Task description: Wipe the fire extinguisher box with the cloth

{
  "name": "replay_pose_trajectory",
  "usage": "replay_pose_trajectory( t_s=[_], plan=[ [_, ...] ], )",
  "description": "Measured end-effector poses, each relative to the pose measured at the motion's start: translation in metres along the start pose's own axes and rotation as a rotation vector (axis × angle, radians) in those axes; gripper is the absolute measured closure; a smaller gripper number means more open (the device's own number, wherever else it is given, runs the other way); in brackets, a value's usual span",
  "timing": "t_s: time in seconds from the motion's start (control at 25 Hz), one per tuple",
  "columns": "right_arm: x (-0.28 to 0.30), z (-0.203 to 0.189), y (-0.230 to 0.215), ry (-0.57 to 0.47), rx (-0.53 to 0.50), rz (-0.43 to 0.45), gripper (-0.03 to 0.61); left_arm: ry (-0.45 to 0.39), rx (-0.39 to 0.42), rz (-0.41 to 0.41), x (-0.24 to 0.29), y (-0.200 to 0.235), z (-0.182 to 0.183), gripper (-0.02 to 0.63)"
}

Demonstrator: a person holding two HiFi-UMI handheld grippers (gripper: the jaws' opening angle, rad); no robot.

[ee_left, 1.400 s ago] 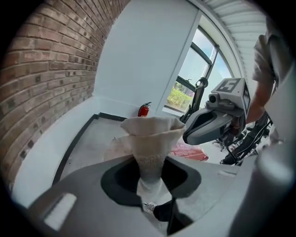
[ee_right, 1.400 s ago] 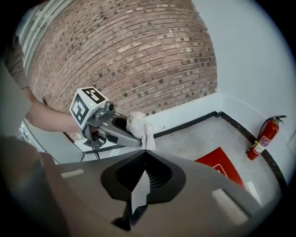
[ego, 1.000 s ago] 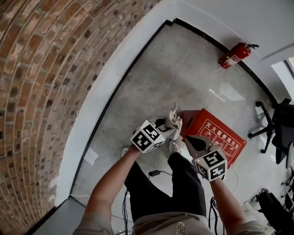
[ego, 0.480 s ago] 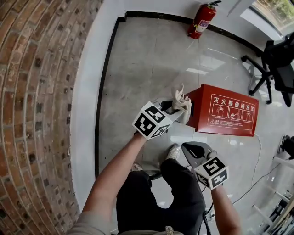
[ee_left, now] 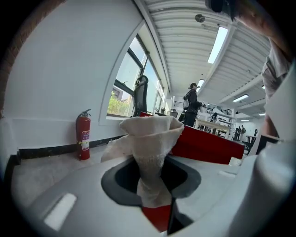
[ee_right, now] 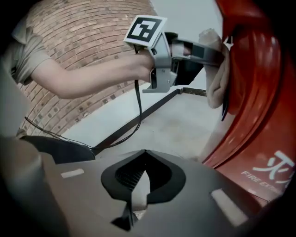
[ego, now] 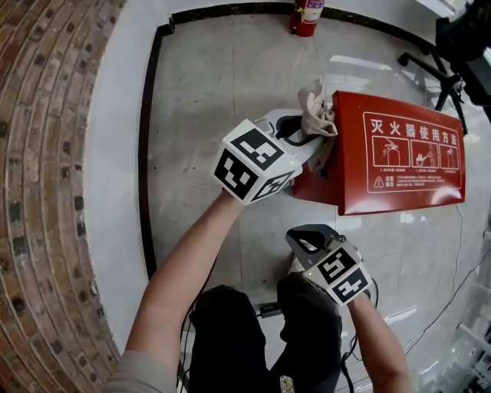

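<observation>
The left gripper (ego: 298,132), clamped on the cloth (ego: 315,109), sits at the 9 o'clock end of the red fire extinguisher box (ego: 403,157), whose long axis runs toward 3 o'clock, while the right gripper (ego: 307,239), jaws together and empty, hangs farther off at 7 o'clock.

You have free grey concrete floor (ego: 222,92) left of the red metal fire extinguisher box (ego: 399,157). White wall (ego: 115,153), 1 red cylindrical extinguisher (ego: 307,14) and black office chair (ego: 468,38) bound it.

Even daylight from window (ee_left: 129,88), centre left | ceiling lights (ee_left: 217,44) upper right | glare streaks on floor (ego: 357,65) | fisheye bends edges, corners black | foreground soft
</observation>
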State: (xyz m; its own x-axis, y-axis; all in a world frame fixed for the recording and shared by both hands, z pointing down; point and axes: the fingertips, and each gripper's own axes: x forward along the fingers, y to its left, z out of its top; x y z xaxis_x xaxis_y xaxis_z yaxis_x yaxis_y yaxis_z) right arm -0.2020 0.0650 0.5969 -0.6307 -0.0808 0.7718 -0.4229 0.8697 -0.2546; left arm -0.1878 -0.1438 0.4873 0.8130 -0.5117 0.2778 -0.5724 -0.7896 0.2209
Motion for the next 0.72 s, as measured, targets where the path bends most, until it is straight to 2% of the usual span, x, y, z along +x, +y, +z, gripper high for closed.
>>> replay_pose_trajectory(
  t_s=[0.16, 0.36, 0.44, 0.56, 0.72],
  plan=[
    [0.030, -0.027, -0.005, 0.003, -0.072, 0.019, 0.554, -0.037, 0.017, -0.016, 0.007, 0.009, -0.023, 0.503],
    [0.062, -0.057, -0.018, 0.047, -0.235, 0.012, 0.554, -0.081, -0.028, -0.017, 0.021, 0.023, -0.071, 0.505],
    [0.072, -0.062, -0.027, 0.030, -0.225, 0.018, 0.554, -0.059, -0.030, -0.017, 0.029, 0.027, -0.098, 0.505],
    [0.084, -0.065, -0.040, -0.004, -0.153, 0.028, 0.554, 0.005, -0.043, -0.022, 0.043, 0.031, -0.149, 0.505],
    [0.097, -0.074, -0.050, 0.010, -0.126, 0.020, 0.554, 0.088, -0.078, -0.020, 0.060, 0.041, -0.214, 0.505]
  ],
)
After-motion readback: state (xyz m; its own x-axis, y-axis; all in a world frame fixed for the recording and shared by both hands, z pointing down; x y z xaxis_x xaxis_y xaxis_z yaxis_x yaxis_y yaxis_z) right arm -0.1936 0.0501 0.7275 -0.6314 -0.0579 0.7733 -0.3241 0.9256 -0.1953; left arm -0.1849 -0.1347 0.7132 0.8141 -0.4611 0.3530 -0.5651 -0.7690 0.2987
